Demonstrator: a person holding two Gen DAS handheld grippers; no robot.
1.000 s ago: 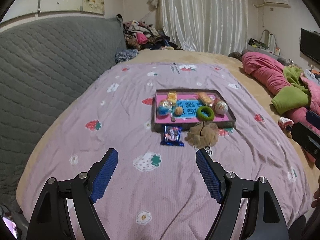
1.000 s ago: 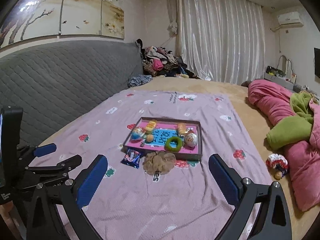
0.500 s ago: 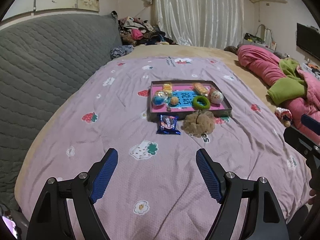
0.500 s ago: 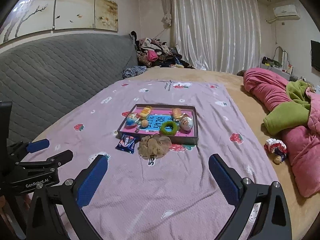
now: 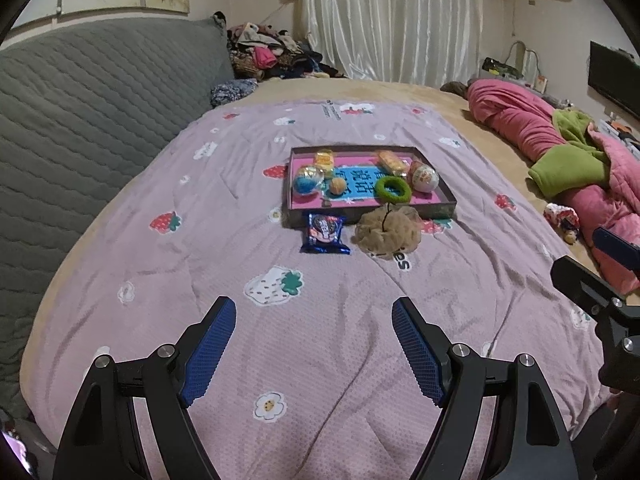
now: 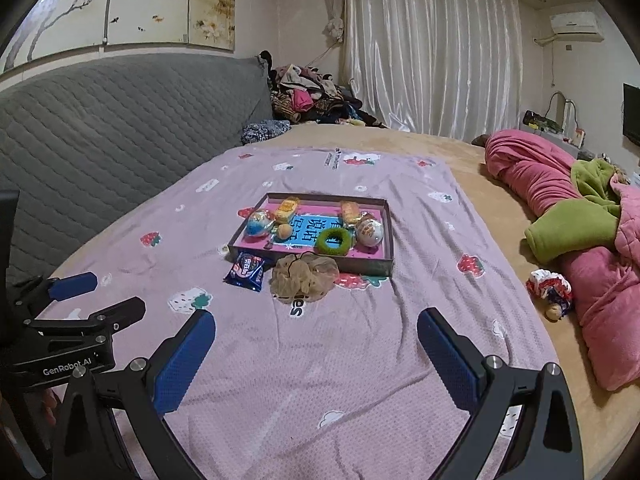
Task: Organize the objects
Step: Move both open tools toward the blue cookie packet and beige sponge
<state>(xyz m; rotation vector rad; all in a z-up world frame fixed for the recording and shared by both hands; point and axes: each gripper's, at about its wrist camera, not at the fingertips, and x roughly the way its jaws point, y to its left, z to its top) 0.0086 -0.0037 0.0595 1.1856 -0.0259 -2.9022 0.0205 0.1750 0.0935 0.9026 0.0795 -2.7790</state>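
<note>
The tray [image 5: 434,208] sits mid-bed on the purple blanket [image 5: 320,340], holding small toys and snacks, among them a green ring [image 5: 393,189]; a blue packet [image 5: 325,233] and a tan scrunchie [image 5: 387,232], probably mesh, lie just outside its near wall. Over the last second both views have dipped and drawn nearer these things, nothing on the bed having shifted. The left claw [image 5: 314,320] and right claw [image 6: 316,334] both gape wide and empty, well short of the pair, so this reads as the approach before a first pick.
</note>
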